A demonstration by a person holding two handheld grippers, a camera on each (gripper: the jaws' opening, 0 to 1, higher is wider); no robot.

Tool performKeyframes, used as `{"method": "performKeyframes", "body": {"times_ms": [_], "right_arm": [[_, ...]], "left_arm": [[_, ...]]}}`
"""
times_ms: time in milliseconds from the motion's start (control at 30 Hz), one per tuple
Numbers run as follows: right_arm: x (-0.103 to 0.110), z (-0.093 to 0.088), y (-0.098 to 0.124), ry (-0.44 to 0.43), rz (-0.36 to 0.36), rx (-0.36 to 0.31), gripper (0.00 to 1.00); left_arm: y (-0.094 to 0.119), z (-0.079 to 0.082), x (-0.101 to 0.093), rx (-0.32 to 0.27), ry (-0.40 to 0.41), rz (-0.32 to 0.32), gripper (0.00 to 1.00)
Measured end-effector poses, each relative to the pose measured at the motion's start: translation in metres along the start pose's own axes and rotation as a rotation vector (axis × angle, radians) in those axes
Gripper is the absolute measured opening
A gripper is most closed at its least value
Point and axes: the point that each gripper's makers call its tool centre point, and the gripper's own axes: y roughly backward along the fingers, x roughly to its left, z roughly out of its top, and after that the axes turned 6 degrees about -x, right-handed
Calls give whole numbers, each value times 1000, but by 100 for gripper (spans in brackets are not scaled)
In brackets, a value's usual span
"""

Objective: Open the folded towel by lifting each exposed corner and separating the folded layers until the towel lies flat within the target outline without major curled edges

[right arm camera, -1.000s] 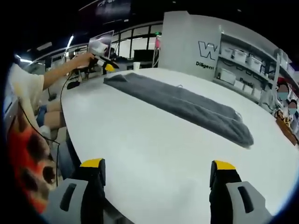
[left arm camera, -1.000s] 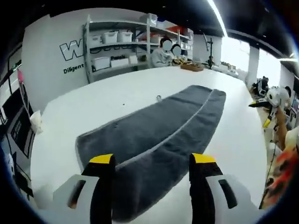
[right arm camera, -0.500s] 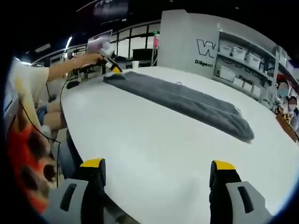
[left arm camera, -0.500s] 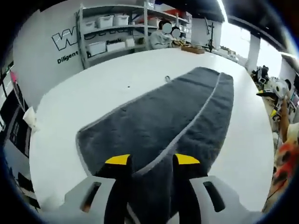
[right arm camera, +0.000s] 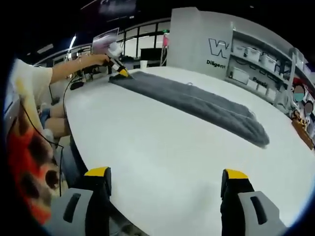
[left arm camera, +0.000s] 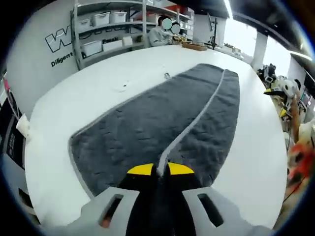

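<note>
Gripping the folded dark grey terry towel [left arm camera: 162, 123] by its near edge, the left gripper [left arm camera: 160, 170] is clenched on the fabric, ready, it seems, to peel 1 layer back across the white table [right arm camera: 162, 147], while the right gripper [right arm camera: 165, 178] waits with its jaws spread wide.

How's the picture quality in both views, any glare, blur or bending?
Left gripper view: fisheye bows the table edge; the windows upper right blow out; the towel pile is sharp. Right gripper view: the table shows soft sheen, and the person's sleeve is blurred at left.
</note>
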Motion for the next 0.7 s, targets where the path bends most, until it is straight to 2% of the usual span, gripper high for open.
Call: {"method": "performKeyframes", "body": {"times_ms": [167,300,700], "right_arm": [[2,2,-1,4,4,-1,92],[4,4,-2,10,6,-2,92],[13,13,-4,39,19,-1,93]], "left_arm": [[8,7,-8,-28,-57,-2,6],[19,10,-22,-54,-133,3,6],[55,-3,-67,-122,-255,18,6]]}}
